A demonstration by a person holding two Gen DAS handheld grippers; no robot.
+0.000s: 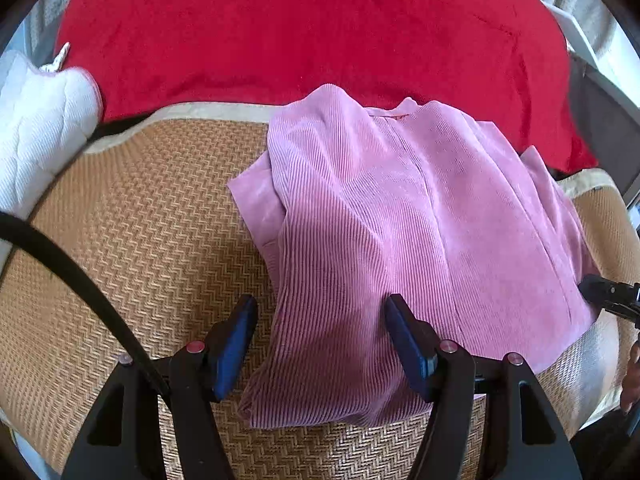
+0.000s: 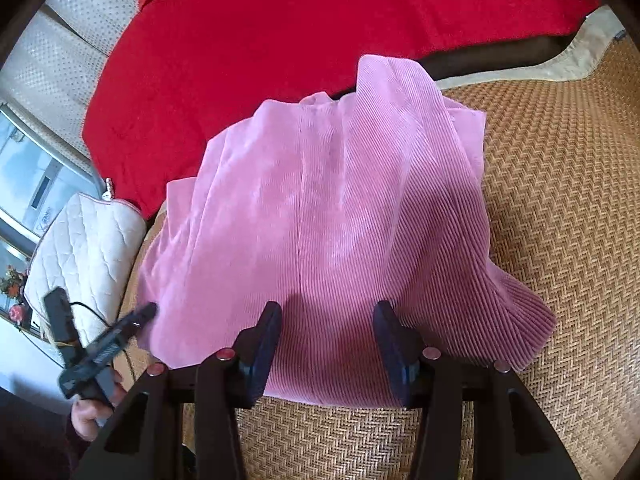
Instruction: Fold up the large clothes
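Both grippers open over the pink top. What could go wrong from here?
1. The pink garment already lies in bunched layers; the left gripper may pinch only the top layer and drag the fold apart.
2. Its far edge touches the red blanket, which might snag.

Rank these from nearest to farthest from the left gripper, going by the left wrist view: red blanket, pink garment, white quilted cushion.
1. pink garment: lies between the open left gripper jaws.
2. white quilted cushion: far left, beyond the woven mat.
3. red blanket: at the back, behind the garment.
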